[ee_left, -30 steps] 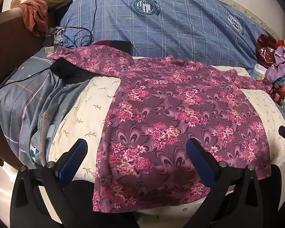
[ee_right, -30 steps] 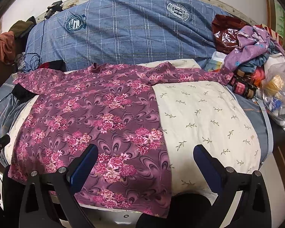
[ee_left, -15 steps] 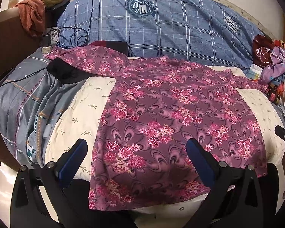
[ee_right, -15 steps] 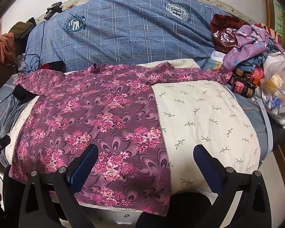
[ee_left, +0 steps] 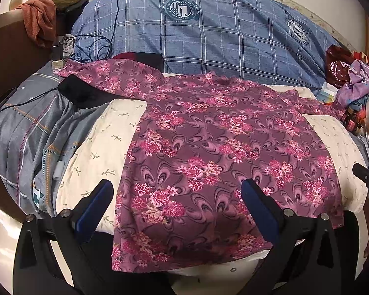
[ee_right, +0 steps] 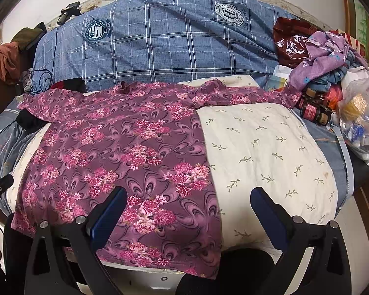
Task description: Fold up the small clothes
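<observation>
Floral top: spread flat on cream pillow, hem at 6 o'clock, sleeves toward 10 and 2.
Left gripper: my jaws released, empty.
Right gripper: released, empty.
Change: my left view crept slightly nearer the hem; folding not begun.

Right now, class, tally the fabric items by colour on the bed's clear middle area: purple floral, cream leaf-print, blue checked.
Purple floral shirt: 1
Cream leaf-print pillow: 1
Blue checked quilt with crests: 1
Total: 3
</observation>
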`<state>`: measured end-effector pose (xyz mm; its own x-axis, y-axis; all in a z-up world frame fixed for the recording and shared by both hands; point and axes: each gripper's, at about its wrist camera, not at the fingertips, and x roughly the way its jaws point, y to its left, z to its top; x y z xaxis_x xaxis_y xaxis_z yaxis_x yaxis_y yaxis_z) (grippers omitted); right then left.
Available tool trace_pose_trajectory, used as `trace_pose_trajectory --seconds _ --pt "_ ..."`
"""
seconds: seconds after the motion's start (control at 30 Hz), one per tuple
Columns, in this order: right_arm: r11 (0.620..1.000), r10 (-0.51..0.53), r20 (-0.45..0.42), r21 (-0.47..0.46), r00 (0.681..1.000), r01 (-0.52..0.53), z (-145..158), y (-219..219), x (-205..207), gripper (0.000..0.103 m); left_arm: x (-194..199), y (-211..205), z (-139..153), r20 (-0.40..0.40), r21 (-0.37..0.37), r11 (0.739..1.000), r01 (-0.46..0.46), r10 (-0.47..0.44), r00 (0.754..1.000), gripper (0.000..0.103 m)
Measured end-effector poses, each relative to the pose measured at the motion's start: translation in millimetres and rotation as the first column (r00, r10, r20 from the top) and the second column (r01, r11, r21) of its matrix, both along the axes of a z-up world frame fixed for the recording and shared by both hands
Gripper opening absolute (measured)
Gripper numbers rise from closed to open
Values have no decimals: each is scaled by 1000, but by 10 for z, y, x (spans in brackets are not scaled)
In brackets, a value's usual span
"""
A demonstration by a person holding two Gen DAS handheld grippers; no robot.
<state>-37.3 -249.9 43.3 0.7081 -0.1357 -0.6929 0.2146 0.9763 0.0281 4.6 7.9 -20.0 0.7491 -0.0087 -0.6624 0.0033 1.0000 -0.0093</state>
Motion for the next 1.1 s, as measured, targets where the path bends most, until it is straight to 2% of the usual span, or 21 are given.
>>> trace_pose_trajectory --seconds 0.73,1.1 --pt "1000 -4 -11 4 1000 4 -43 -14 48 101 13 -46 -11 -4 0 1000 7 -7 1000 103" --pt "1000 -5 -25 19 1000 6 -100 -57 140 101 140 -73 -72 -38 8 1000 14 -13 999 103"
